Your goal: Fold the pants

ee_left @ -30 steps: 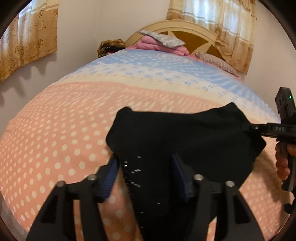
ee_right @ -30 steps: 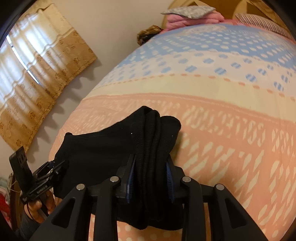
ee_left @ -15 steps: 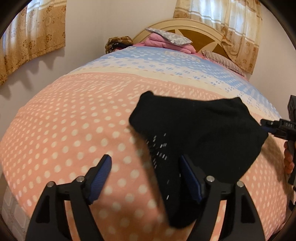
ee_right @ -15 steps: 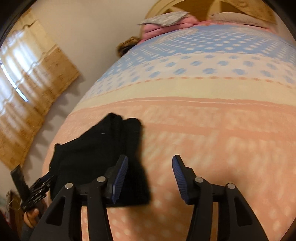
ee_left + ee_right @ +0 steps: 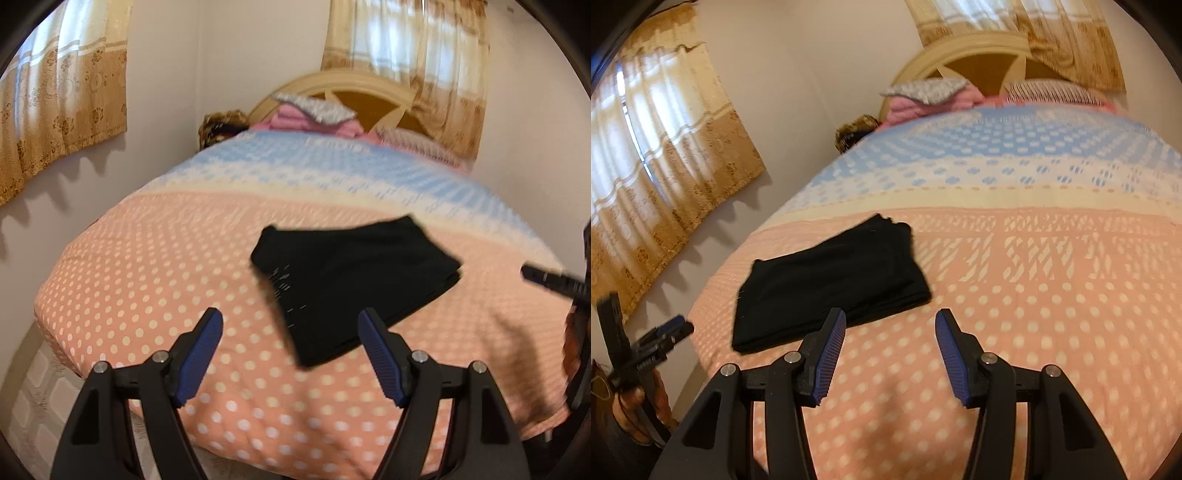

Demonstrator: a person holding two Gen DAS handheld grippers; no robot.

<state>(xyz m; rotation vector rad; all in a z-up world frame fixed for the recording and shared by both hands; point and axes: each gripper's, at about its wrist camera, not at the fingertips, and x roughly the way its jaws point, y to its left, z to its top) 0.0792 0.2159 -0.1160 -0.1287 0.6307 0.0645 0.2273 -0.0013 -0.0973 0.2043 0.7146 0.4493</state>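
Lying folded on the bedspread [image 5: 155,280], black pants [image 5: 354,280] — both grippers' fingers apart, empty.

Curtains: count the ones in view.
2: one curtain on the left wall, another curtain behind the headboard. More may hang out of view.

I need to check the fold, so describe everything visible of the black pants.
The black pants lie folded into a compact, roughly rectangular stack on the pink polka-dot bedspread, layered edges showing at one end. The fabric looks soft and knit-like, with small pale flecks near one edge. Only the bedspread touches them; the left gripper and right gripper are open and clear.
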